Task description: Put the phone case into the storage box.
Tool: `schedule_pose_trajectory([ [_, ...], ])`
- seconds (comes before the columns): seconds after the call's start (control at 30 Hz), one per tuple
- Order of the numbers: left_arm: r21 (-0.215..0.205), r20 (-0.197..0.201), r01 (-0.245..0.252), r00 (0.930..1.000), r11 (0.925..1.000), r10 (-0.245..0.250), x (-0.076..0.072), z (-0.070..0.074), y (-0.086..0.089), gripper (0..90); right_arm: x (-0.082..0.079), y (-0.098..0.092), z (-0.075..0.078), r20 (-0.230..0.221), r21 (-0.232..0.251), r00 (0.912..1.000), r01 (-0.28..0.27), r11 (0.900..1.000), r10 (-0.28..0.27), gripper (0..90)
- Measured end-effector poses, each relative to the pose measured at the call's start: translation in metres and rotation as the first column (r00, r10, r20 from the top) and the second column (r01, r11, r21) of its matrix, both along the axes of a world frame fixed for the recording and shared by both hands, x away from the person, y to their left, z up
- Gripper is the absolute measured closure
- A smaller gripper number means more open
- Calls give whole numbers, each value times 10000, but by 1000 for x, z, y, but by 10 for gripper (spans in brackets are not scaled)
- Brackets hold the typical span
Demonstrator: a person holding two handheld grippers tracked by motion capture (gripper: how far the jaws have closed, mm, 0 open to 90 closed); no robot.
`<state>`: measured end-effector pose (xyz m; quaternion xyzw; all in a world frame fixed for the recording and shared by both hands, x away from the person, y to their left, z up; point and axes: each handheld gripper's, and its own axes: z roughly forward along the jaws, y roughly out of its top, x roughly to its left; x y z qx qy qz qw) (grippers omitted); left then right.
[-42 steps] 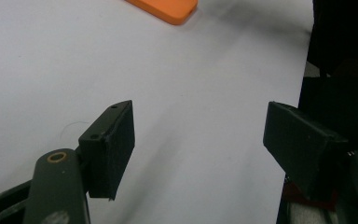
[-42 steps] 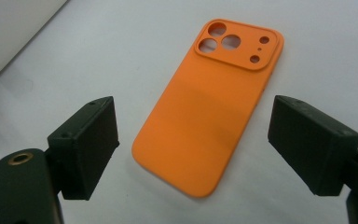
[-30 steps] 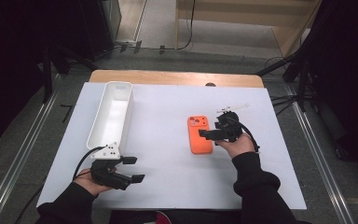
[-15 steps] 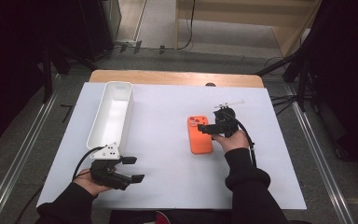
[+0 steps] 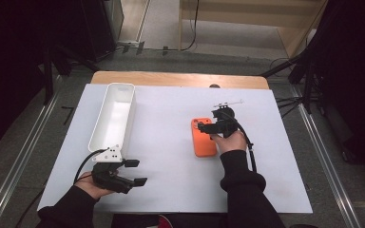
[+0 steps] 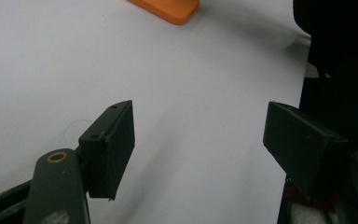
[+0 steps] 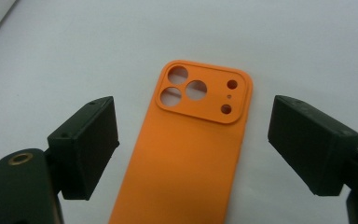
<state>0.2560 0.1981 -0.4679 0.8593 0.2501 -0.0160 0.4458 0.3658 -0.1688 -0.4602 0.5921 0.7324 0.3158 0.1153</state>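
An orange phone case (image 5: 203, 142) lies flat on the white table cover, back side up, its camera cutouts at the far end. My right gripper (image 5: 203, 127) hovers over that far end with its jaws pointing left. In the right gripper view the case (image 7: 191, 154) runs up between the two open jaws of my right gripper (image 7: 198, 126), and the pads stand clear of its edges. My left gripper (image 5: 135, 172) rests near the table's front left, open, with nothing between the jaws. The left gripper (image 6: 200, 135) faces bare table, with a corner of the case (image 6: 168, 8) far ahead.
A long white tray (image 5: 114, 114) stands at the left, just beyond the left gripper. A thin white stick-like item (image 5: 229, 102) lies behind the right hand. A small dark object (image 5: 214, 86) sits at the table's far edge. A dark sleeve (image 6: 335, 46) shows to the right of the left gripper.
My right hand has slid left, bringing its gripper from beside the orange case to over its far end. The left gripper has stayed put.
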Motion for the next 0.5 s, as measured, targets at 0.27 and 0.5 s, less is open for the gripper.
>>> schedule_pose_trajectory([
  [0.27, 13, 8, 35, 10000, 10000, -35, 0, 0, 0, 249, -1, 8, -2, -150, 242, 9986, 516, 9984, -512, 149],
  [0.5, 38, 25, 38, 10000, 10000, -38, 0, 0, 0, 249, -1, 15, -6, -229, 190, 9987, 453, 9988, -449, 149],
])
